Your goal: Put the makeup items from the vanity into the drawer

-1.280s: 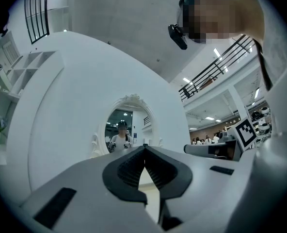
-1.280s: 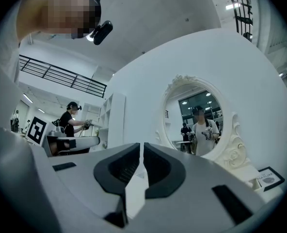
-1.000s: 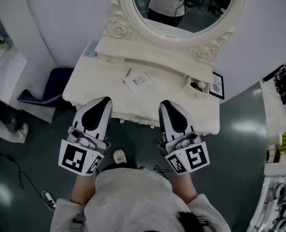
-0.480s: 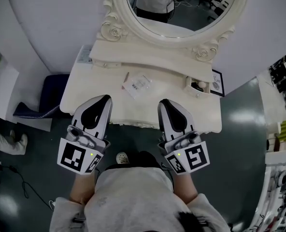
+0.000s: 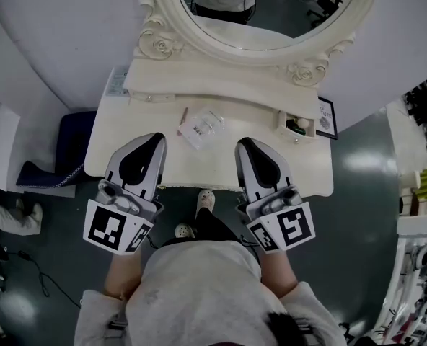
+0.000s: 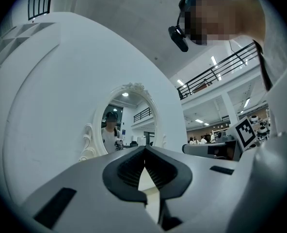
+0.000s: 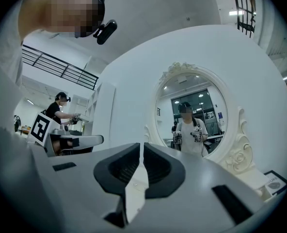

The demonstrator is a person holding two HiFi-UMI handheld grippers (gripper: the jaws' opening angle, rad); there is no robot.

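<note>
Cream surface (image 5: 120, 121) is brought nearer than a second ago. Left tool (image 5: 154, 139) and right tool (image 5: 244, 144), both closed and empty, are held over its front edge. Clear packet (image 5: 201, 127) and pencil (image 5: 184, 114) are left mid-surface, and the drawer (image 5: 285, 125) is open at right. Approach is judged complete and picking not yet begun.

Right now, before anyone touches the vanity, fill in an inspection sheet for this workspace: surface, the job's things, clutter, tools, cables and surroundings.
Surface: cream carved vanity top, with an oval framed mirror behind it.
Job's things: clear flat packet and thin brown stick lie mid-top, apart. Small open drawer at the right back holds a pale round item.
Clutter: black-framed card by the right back corner; printed leaflet at the left back.
Tools: left tool and right tool hover over the front edge, both shut and empty.
Cables: dark cable on the floor, left.
Surroundings: dark blue padded item on the floor left of the vanity; stocked shelves at right.
</note>
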